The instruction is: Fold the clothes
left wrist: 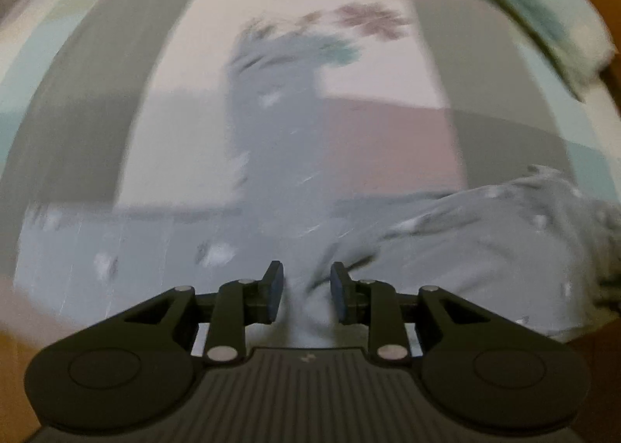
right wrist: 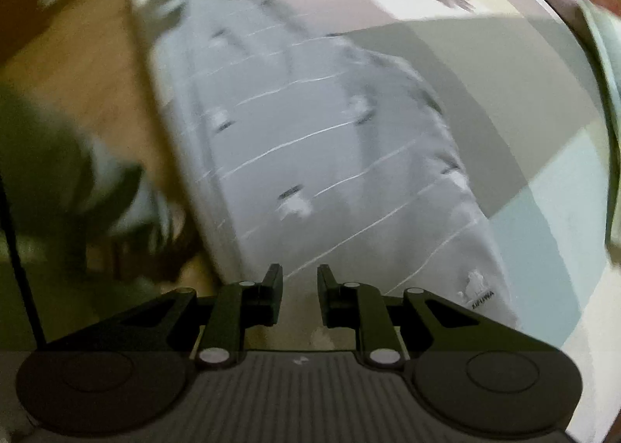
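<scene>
Plainly one patchwork bedspread (left wrist: 485, 54), carrying one grey garment (right wrist: 310, 140) with thin white lines, spread lengthwise near its floor-side edge. Two grippers: left gripper (left wrist: 306, 293) narrowly parted with a grey fold between the fingers (left wrist: 274, 287), grip uncertain; right gripper (right wrist: 299, 293) narrowly parted, empty, at the garment's near hem. Likely risks: cloth slipping free, bunching, crooked fold.

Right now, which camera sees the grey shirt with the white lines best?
The right wrist view. The grey garment stretches up the middle of that picture, and its thin white stripes, small motifs and hem logo show. The left wrist view sits very close, so the garment is only a blurry, bunched patch by the left claw.
</scene>
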The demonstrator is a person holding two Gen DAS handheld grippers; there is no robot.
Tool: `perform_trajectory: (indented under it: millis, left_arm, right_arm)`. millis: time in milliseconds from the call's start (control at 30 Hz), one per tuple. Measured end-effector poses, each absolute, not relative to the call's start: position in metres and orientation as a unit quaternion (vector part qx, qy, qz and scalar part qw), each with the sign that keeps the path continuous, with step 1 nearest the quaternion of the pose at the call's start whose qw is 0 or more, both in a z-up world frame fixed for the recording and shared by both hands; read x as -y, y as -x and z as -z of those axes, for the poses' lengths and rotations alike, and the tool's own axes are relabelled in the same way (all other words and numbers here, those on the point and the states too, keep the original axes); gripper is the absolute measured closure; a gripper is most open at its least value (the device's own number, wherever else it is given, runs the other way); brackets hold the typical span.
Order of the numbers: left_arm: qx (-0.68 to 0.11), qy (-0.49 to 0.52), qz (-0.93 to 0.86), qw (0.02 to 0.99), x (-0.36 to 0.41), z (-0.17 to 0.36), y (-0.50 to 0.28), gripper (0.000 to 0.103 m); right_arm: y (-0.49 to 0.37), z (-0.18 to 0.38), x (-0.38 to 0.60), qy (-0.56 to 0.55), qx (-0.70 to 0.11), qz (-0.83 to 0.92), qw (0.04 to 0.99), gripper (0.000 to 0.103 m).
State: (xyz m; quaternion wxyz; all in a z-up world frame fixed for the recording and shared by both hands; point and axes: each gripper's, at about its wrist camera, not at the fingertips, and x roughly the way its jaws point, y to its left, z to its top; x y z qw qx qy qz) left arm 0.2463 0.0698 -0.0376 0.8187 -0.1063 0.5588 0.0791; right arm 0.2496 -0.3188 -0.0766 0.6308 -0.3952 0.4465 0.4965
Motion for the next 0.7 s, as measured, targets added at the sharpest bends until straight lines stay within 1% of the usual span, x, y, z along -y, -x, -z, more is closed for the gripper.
perform_trajectory:
  millis: [100,167,233,300,433,567,700]
  left_arm:
    - [-0.546,0.074,-0.004,0.834,-0.037,0.048,-0.266,0.076]
    - [-0.554,0.072,0.036,0.829,-0.021,0.06,-0.269,0.077]
    - [-0.57,0.075,0.052,0.817,-0.014,0.07,-0.265,0.077]
    - [-0.586,0.079,0.068,0.804,-0.007,0.081,-0.261,0.077]
    - [-0.617,0.085,0.1,0.776,0.007,0.101,-0.253,0.077]
    - [-0.631,0.072,0.092,0.767,-0.002,0.093,-0.246,0.077]
    - [-0.585,0.062,0.096,0.803,-0.002,0.076,-0.275,0.077]
  right_arm:
    - [-0.252,0.083,0.312,0.375,-0.456,-0.487,0.644,0.081]
    - [-0.253,0.087,0.308,0.361,-0.463,-0.481,0.652,0.081]
    - [-0.255,0.091,0.304,0.346,-0.469,-0.474,0.66,0.078]
    - [-0.257,0.095,0.299,0.332,-0.475,-0.468,0.668,0.071]
    - [-0.256,0.096,0.312,0.317,-0.5,-0.453,0.667,0.07]
    - [-0.262,0.088,0.319,0.314,-0.495,-0.445,0.677,0.07]
    - [-0.282,0.081,0.31,0.29,-0.487,-0.433,0.701,0.069]
